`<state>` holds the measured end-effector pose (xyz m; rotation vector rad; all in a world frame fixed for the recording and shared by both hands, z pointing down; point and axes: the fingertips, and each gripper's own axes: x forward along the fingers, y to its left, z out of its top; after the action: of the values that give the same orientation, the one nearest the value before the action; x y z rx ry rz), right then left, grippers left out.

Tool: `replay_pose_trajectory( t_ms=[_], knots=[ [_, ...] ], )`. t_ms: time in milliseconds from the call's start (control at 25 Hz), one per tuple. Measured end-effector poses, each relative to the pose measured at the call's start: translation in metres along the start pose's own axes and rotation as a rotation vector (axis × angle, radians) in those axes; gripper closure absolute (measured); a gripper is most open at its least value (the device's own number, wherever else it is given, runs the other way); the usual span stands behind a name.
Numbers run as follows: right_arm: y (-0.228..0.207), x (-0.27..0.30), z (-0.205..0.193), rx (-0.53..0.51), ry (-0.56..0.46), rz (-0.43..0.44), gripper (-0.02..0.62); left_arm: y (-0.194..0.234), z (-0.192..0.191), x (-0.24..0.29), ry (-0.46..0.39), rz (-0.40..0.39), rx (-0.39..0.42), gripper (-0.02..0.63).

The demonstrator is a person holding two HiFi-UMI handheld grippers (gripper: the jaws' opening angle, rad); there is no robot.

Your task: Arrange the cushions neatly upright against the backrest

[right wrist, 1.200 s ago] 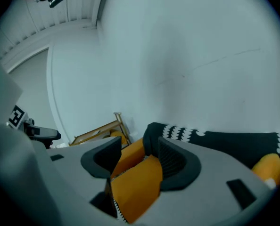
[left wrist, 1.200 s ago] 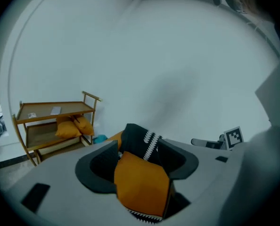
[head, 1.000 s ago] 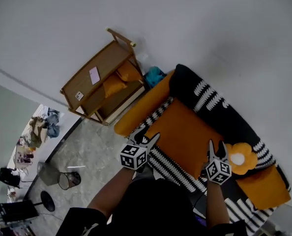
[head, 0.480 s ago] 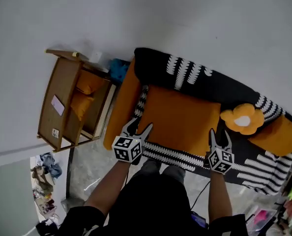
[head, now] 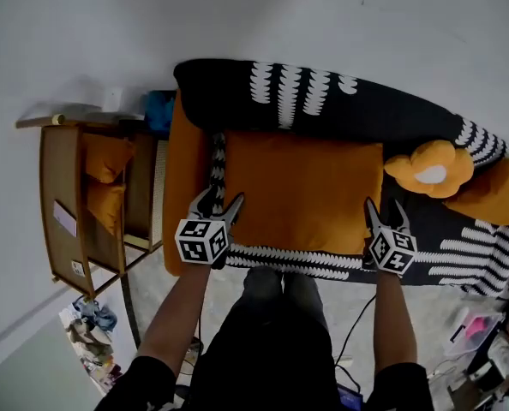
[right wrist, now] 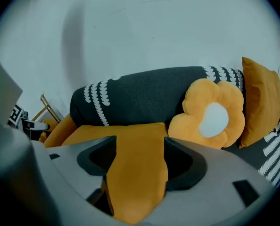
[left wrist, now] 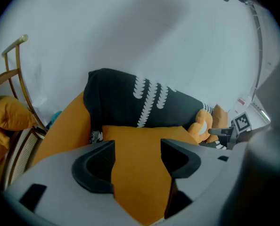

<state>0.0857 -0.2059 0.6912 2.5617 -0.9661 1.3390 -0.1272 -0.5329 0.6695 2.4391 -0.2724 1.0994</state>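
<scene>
Head view: the large orange cushion (head: 302,191) is laid flat on the seat (head: 460,229), with its far edge at the foot of the black backrest (head: 323,114) and its long axis parallel to the backrest. The left gripper (head: 218,205) is placed at the cushion's near left corner and the right gripper (head: 385,217) at its near right corner. Both are on the side away from the backrest, and neither is nearer to it.

In each gripper view a corner of orange fabric fills the gap and is touched by both jaws. The jaws have just been opening, so the hold is judged to be loosening.

The broad face is turned upward. For upright placement, the near edge would have to be raised and swung toward the backrest.
</scene>
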Motion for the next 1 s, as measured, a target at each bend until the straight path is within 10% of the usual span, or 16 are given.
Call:
replay_pose_trajectory(
  t_ms=[640,1000],
  knots=[
    [-0.047,0.096,-0.074,0.086,0.271,0.038,0.144,0.051,-0.076,0.105,0.267,0.038,-0.114,0.130],
    [-0.046,0.110,-0.092,0.233,0.325,0.103,0.132,0.051,-0.091,0.121,0.301,-0.082,-0.255,0.100]
  ],
)
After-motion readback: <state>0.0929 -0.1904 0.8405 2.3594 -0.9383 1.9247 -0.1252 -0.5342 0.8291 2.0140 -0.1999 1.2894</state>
